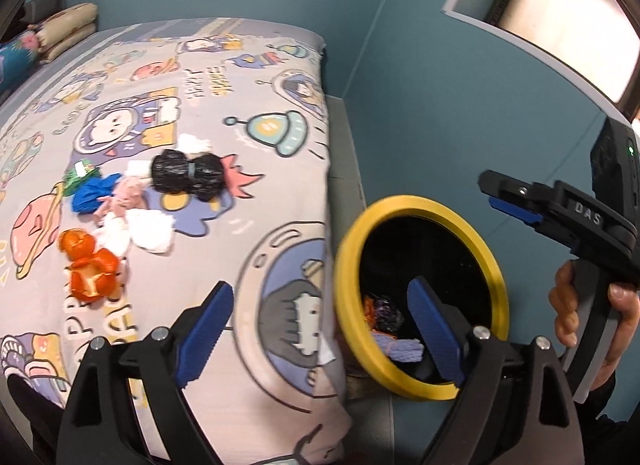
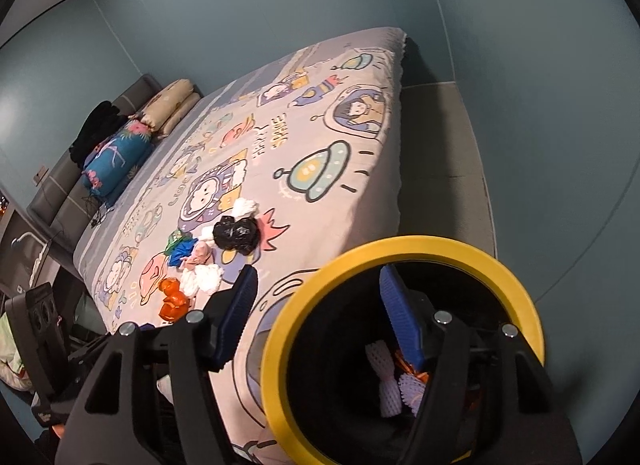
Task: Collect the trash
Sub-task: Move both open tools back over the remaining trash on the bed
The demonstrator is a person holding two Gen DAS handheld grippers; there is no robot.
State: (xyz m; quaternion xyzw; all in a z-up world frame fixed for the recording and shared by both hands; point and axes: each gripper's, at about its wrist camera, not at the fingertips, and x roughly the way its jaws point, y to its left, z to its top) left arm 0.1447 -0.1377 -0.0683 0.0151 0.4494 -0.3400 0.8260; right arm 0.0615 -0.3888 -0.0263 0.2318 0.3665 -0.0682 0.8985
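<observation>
Left wrist view: left gripper jaws wide open, holding nothing, straddling the bed edge and the yellow-rimmed bin. Bin sits just beside the mattress at 4 o'clock from the trash pile; inside it, purple foam netting and a dark crumpled wrapper. Trash still on the bedsheet, clustered at 9 o'clock in frame: black bag bundle, orange peel, white tissues, pink scrap, blue wrapper, green packet. Another tissue sits at 12 o'clock of the black bundle, touching it. Right gripper visible at 3 o'clock, held in a hand; fingers there look nearly together, can't tell for sure.

Right wrist view: right gripper jaws clearly spread wide, empty, one finger over the sheet, the other over the bin mouth. Pillows at the headboard, 10 o'clock.
</observation>
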